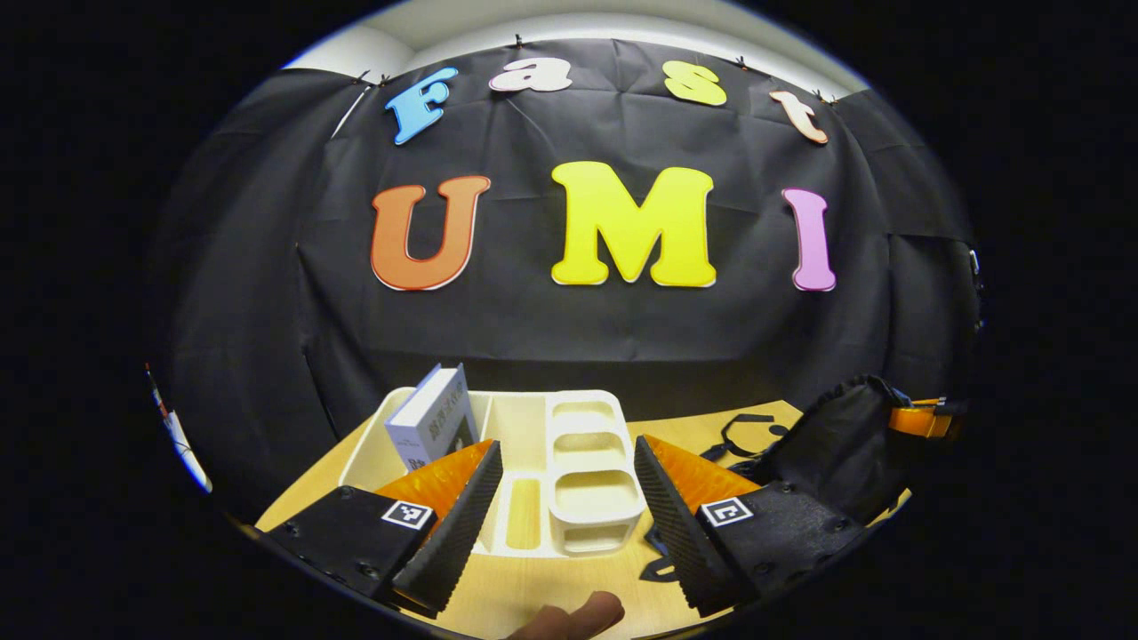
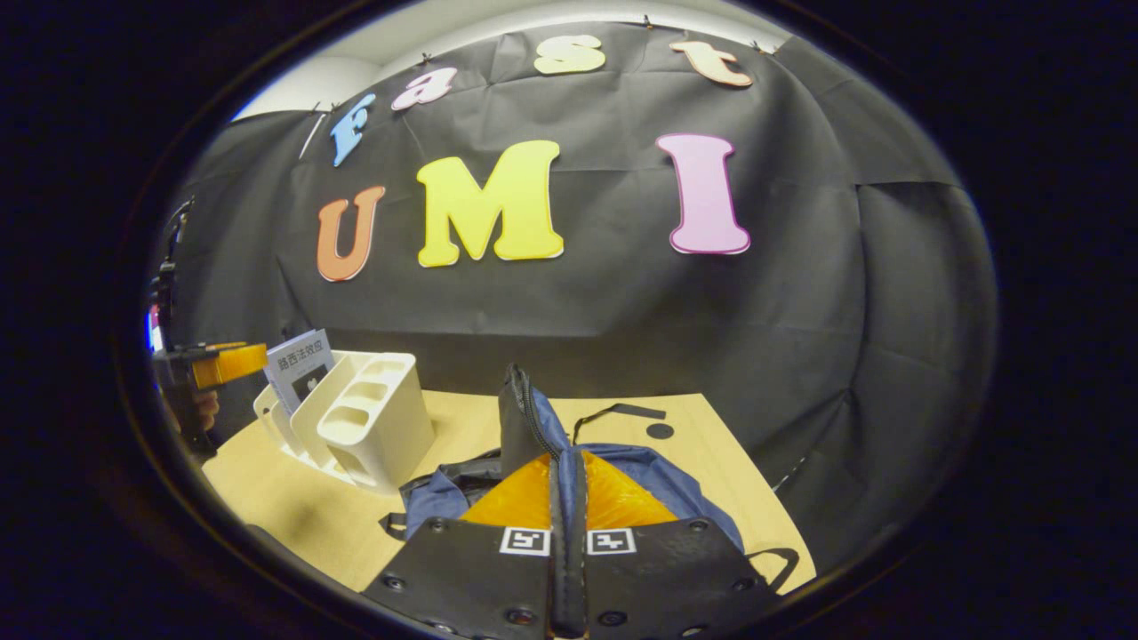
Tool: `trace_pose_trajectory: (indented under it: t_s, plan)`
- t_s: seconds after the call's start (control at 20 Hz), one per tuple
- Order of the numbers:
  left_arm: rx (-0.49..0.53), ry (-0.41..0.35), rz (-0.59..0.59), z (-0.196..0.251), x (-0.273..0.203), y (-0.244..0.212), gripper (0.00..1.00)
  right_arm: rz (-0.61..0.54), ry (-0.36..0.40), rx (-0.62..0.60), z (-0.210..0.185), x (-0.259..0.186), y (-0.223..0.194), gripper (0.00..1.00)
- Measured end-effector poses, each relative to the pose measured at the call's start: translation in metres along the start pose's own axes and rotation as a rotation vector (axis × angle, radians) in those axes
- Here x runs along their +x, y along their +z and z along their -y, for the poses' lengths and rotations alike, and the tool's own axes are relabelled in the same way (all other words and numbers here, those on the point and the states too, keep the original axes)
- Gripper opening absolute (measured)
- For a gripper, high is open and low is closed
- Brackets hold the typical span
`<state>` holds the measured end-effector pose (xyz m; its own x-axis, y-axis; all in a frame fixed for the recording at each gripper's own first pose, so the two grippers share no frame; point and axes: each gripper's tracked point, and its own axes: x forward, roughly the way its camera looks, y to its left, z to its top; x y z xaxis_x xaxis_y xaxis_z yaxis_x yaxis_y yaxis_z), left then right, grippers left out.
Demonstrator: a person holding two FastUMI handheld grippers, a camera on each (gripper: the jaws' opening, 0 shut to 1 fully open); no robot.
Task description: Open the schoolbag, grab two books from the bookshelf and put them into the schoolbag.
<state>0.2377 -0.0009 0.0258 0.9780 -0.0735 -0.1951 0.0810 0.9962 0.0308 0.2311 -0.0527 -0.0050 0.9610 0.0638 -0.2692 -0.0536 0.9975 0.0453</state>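
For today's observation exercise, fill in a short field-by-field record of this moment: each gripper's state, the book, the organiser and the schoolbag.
left gripper: open, facing the shelf, holding nothing
right gripper: shut on the bag flap, lifting it
book: one, leaning in the shelf's far-left slot
bookshelf: white desk organiser with stacked compartments, on the wooden table
schoolbag: blue and black, lying on the table right of the shelf
bag flap: zip-edged, raised upright

This is a staged recording booth rather than a lived-in room: wrinkled black cloth (image 1: 622, 329) clipped up as a backdrop wall, pale ceiling above it, and a light wooden bench (image 2: 711, 444) bearing a few props such as a white desk organizer (image 1: 582, 471).
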Motion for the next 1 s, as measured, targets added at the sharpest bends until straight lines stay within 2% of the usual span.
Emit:
trace_pose_trajectory:
  t_s: [0.25,0.45,0.75,0.85,1.0]
  plan:
    - [0.007,0.063,-0.012,-0.048,0.032,0.029,0.93,0.004,-0.005,-0.007,0.004,-0.002,0.001,0.00]
    - [0.085,0.130,-0.041,-0.086,0.062,0.031,0.92,0.002,-0.007,0.000,0.007,-0.004,-0.001,0.00]
    - [0.064,0.115,-0.155,-0.099,0.107,0.005,0.92,-0.002,-0.006,-0.008,0.005,-0.003,-0.001,0.00]
    - [0.047,0.087,-0.227,-0.098,0.122,-0.007,0.92,0.000,-0.004,-0.006,0.003,-0.003,-0.002,0.00]
    - [0.044,0.110,-0.334,-0.106,0.140,-0.025,0.90,-0.002,-0.002,-0.005,0.001,-0.002,-0.005,0.01]
